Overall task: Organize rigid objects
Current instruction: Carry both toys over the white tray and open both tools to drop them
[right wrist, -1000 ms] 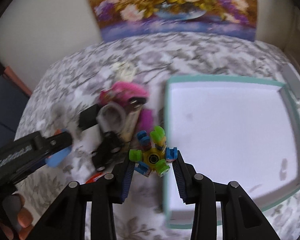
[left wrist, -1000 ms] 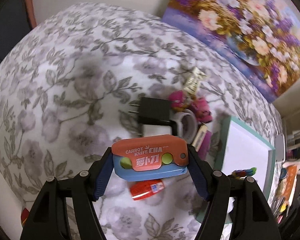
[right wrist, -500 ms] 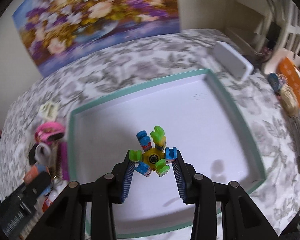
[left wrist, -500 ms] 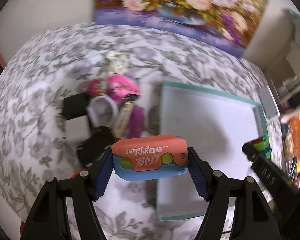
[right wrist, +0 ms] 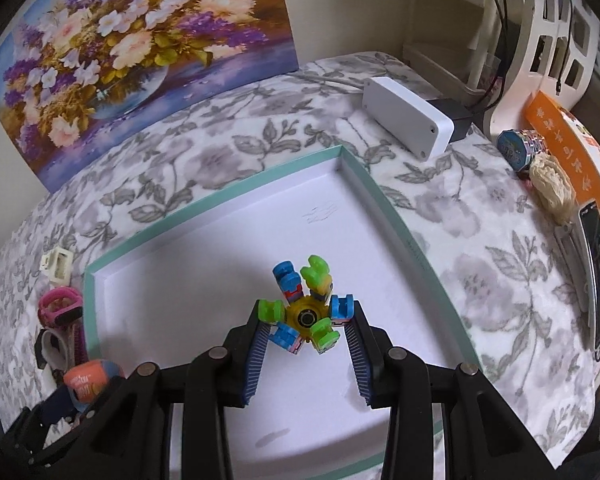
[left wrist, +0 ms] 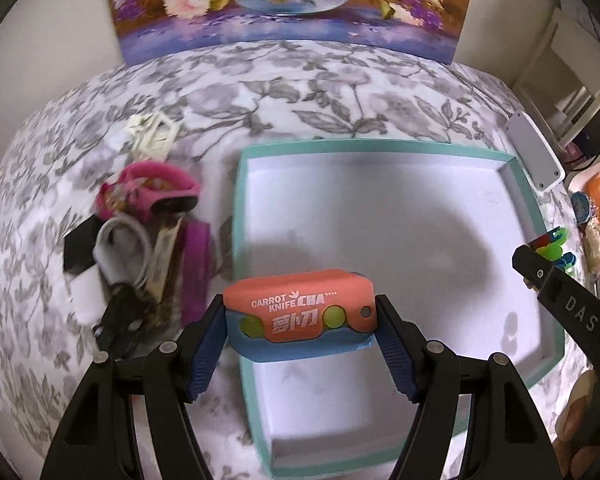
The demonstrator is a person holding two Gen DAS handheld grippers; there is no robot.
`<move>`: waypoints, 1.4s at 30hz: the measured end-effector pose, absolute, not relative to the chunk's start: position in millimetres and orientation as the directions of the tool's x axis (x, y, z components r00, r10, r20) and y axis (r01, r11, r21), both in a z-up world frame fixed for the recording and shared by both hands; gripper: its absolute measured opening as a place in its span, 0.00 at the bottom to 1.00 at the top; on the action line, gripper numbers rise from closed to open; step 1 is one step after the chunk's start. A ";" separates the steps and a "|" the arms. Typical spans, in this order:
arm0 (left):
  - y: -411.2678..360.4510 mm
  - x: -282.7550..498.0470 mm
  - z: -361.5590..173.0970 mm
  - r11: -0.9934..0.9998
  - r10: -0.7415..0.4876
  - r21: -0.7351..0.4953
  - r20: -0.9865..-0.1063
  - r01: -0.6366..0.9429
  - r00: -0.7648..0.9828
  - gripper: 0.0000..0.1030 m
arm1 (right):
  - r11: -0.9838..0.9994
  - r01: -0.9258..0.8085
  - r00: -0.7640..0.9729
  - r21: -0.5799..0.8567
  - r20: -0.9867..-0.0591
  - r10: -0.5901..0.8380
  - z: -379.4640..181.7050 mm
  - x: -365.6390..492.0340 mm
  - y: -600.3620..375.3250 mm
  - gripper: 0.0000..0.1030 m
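My left gripper (left wrist: 300, 322) is shut on an orange and blue carrot knife toy (left wrist: 300, 314), held over the near left edge of a teal-rimmed white box (left wrist: 238, 208). My right gripper (right wrist: 306, 322) is shut on a colourful spinner toy (right wrist: 306, 308) with green and blue arms, hanging over the middle of the same box (right wrist: 220, 196). The box floor is bare. In the left wrist view the right gripper (left wrist: 540, 258) shows at the right with the spinner toy (left wrist: 554, 244). The carrot knife toy (right wrist: 90, 378) appears at lower left in the right wrist view.
Left of the box lies a pile: a pink watch (left wrist: 156, 190), a white ring (left wrist: 120, 248), a black adapter (left wrist: 80, 248), a purple strip (left wrist: 196, 268), a cream clip (left wrist: 154, 134). A white case (right wrist: 406, 122), a phone (right wrist: 598, 272) and clutter sit right. A flower painting (right wrist: 140, 52) stands behind.
Both grippers have swung to the right from the pile side over the box, each rolling as it went. The carrot knife toy and the spinner toy stayed gripped.
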State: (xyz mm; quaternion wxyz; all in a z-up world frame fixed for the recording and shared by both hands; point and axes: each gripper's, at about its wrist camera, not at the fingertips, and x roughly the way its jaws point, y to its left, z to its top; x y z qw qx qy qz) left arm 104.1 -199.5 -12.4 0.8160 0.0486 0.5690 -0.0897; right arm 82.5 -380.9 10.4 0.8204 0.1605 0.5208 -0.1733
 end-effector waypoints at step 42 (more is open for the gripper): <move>-184.9 126.5 -4.9 0.986 -0.159 -0.130 -0.923 0.106 0.349 0.77 | 0.903 0.430 0.383 0.026 -0.911 -0.156 9.5 96.2 -398.3 0.75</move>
